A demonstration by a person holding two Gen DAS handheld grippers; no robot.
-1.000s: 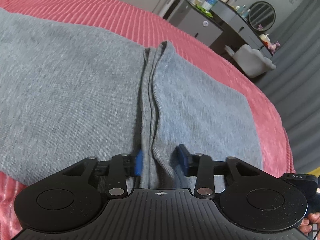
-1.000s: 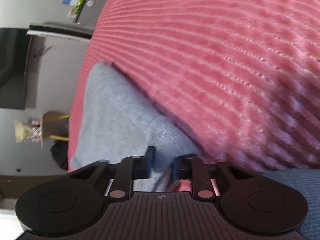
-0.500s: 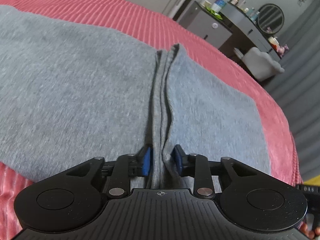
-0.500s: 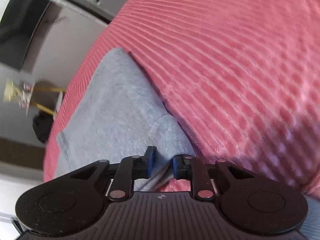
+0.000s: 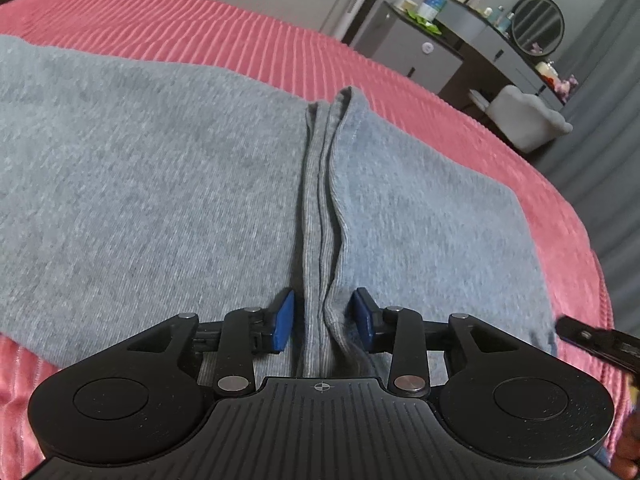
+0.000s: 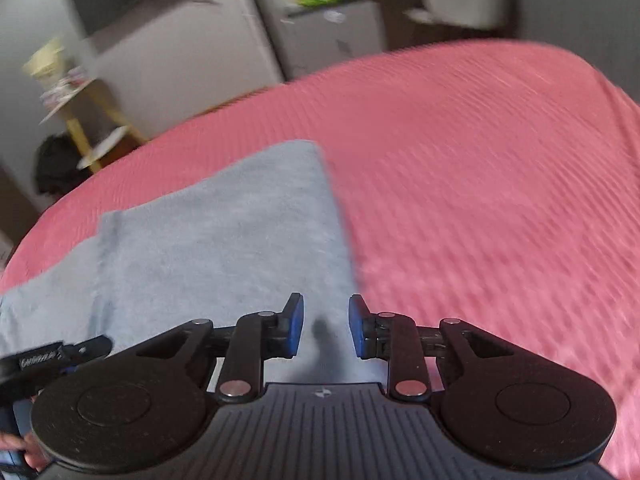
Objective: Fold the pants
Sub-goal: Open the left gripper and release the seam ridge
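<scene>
Lying flat on a bed: one pair of grey knit pants [image 5: 168, 184], folded, spread across a pink ribbed bedspread [image 5: 224, 36].

Item, pants: in the left wrist view two broad grey panels meet along a central line where ribbed hem edges [image 5: 320, 208] are stacked side by side, running away from the camera. The far end of that line stops short of the bedspread's far edge. In the right wrist view the same pants [image 6: 224, 240] show as a stepped grey slab, its right edge bordering bare pink bedspread [image 6: 480, 168]; this view is blurred.

Item, left tool [image 5: 323, 318]: blue pads set on either side of the ribbed hem edges at the near end. The jaws have just been opening; a gap shows between each pad and the fabric ridge, so the hem sits between them ungripped.

Item, right tool [image 6: 325, 326]: over the near edge of the pants, blue pads apart, grey fabric visible in the gap below. The jaws have been opening over the past second; nothing is pinched between them.

Item, surroundings: dark dresser [image 5: 472, 52] with round mirror [image 5: 538, 24] and small bottles, pale grey chair [image 5: 528, 120] beside it, grey curtain [image 5: 608, 128] at right. Yellow-legged side table [image 6: 80, 120] beyond the bed.
</scene>
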